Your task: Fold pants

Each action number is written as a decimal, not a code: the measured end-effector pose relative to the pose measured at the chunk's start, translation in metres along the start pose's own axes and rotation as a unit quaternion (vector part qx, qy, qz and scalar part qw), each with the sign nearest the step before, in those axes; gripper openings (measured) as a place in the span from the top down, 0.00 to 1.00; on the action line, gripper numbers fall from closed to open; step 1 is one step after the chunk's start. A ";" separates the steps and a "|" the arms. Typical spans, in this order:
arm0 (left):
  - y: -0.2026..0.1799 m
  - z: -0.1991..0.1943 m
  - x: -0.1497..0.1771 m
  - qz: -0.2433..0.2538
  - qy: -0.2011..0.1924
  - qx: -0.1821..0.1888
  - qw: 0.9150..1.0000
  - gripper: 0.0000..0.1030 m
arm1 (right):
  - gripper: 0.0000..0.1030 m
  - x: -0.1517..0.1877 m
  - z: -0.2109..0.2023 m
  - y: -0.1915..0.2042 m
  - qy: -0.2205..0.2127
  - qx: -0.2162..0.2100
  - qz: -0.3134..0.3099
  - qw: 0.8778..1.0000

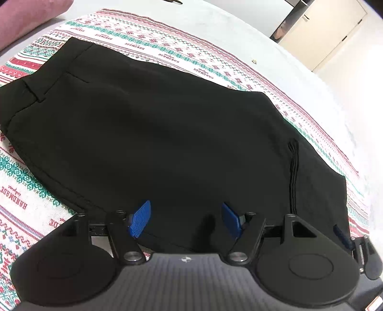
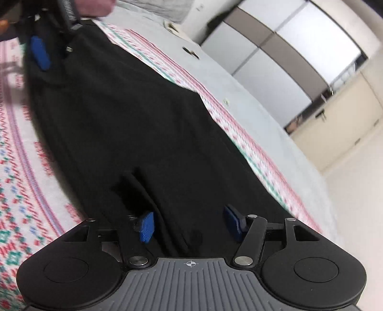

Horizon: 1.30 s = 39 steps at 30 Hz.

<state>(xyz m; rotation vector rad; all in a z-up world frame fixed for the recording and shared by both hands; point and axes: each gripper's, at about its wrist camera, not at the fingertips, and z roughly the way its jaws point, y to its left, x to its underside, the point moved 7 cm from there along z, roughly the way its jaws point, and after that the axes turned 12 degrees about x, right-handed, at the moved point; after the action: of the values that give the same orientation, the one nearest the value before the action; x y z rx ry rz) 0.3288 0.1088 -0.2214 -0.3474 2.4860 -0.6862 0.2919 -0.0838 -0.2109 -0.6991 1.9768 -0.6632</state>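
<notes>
Black pants (image 1: 167, 134) lie folded flat on a patterned cloth (image 1: 148, 45), waistband at the far left. My left gripper (image 1: 185, 220) is open, its blue pads apart just above the near edge of the pants. My right gripper (image 2: 189, 223) is open over the pants (image 2: 134, 124) near a raised fold edge. The right gripper's blue pad shows at the lower right of the left wrist view (image 1: 342, 236). The left gripper (image 2: 42, 52) shows at the top left of the right wrist view.
The patterned cloth (image 2: 26, 167) covers a grey bed surface (image 1: 239, 26). A pink pillow (image 1: 28, 19) lies at the far left. Cream cabinets (image 2: 340, 124) and a white floor stand beyond the bed. A small dark object (image 2: 190, 52) lies on the grey surface.
</notes>
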 end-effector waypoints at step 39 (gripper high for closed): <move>-0.036 0.046 -0.003 -0.156 0.022 0.265 0.951 0.09 | 0.95 -0.078 -0.030 0.039 -0.052 -0.094 0.171 0.979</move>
<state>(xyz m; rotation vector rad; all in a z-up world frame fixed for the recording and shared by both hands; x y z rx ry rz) 0.3609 0.0615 -0.2341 -0.5232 2.1886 -1.4602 0.2903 0.0030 -0.1792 -0.4749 2.0135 -0.2294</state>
